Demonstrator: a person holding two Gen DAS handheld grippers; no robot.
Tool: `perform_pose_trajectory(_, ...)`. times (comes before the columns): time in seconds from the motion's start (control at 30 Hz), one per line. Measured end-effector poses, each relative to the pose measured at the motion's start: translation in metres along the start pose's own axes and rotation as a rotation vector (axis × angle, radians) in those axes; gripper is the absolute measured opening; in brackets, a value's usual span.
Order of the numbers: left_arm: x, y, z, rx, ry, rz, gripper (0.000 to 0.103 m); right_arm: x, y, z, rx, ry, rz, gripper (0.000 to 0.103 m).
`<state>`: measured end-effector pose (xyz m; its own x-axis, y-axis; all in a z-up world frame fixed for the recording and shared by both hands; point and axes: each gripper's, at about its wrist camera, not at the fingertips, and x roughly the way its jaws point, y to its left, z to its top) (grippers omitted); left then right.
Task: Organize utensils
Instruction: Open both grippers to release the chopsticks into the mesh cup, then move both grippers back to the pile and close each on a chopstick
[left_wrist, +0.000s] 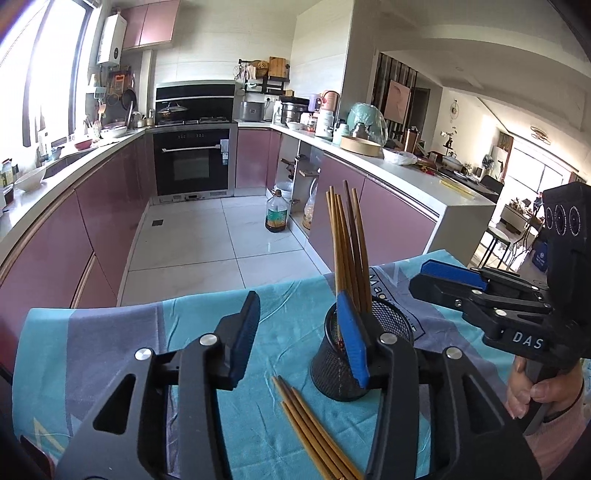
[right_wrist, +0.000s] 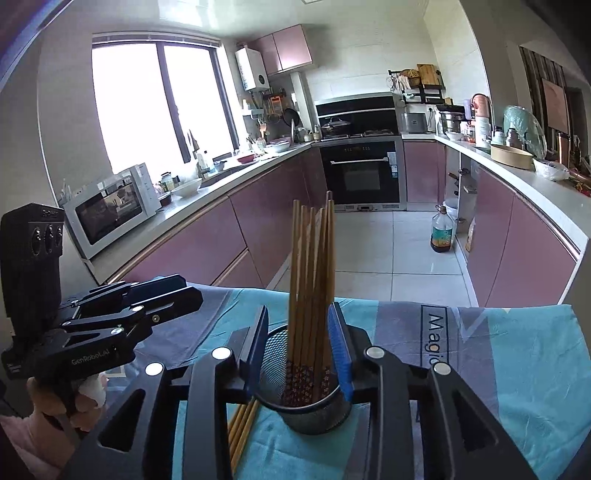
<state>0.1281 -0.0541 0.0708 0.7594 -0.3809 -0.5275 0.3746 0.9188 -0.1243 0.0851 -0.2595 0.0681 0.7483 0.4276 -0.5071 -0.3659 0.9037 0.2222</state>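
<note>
A black mesh cup (right_wrist: 306, 413) stands on a teal and grey cloth (right_wrist: 498, 350), with several wooden chopsticks (right_wrist: 312, 258) upright in it. My right gripper (right_wrist: 299, 343) is open, its fingers on either side of the cup's rim and the standing bundle, with a gap on the left side. In the left wrist view the cup (left_wrist: 332, 373) sits just behind the blue right pad of my left gripper (left_wrist: 299, 339), which is open over bare cloth. Several loose chopsticks (left_wrist: 314, 428) lie flat on the cloth below it. The right gripper (left_wrist: 421, 280) reaches in from the right.
The cloth-covered table ends just beyond the cup, with tiled kitchen floor past it. An oil bottle (right_wrist: 441, 232) stands on the floor by pink cabinets. A microwave (right_wrist: 114, 206) sits on the left counter. A person's hand (left_wrist: 543, 395) holds the right gripper's handle.
</note>
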Motion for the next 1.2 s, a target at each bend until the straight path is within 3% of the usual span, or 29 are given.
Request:
perform_pose_trajectory(0.13,-0.010,0.008,-0.018,0.008,0.011,0.025,0.049,-0.009,0.016,-0.019,-0.031,0.018,0.065,0.034)
perform_pose_trajectory(0.27,-0.010,0.021,-0.055,-0.014,0.087,0.027,0.051,0.002,0.030,-0.046,-0.033,0.105,0.129,0.035)
perform_pose_trajectory(0.43,0.003,0.030,-0.100,-0.031,0.200,0.041,0.051,0.025,0.035,-0.082,-0.004,0.217,0.129,0.035)
perform_pose_trajectory(0.67,0.013,0.033,-0.149,-0.043,0.283,0.033,0.051,0.045,0.040,-0.111,0.016,0.310,0.089,0.035)
perform_pose_trajectory(1.2,0.021,0.009,-0.159,0.004,0.321,0.033,0.051,0.058,0.057,-0.126,-0.060,0.340,0.013,0.034)
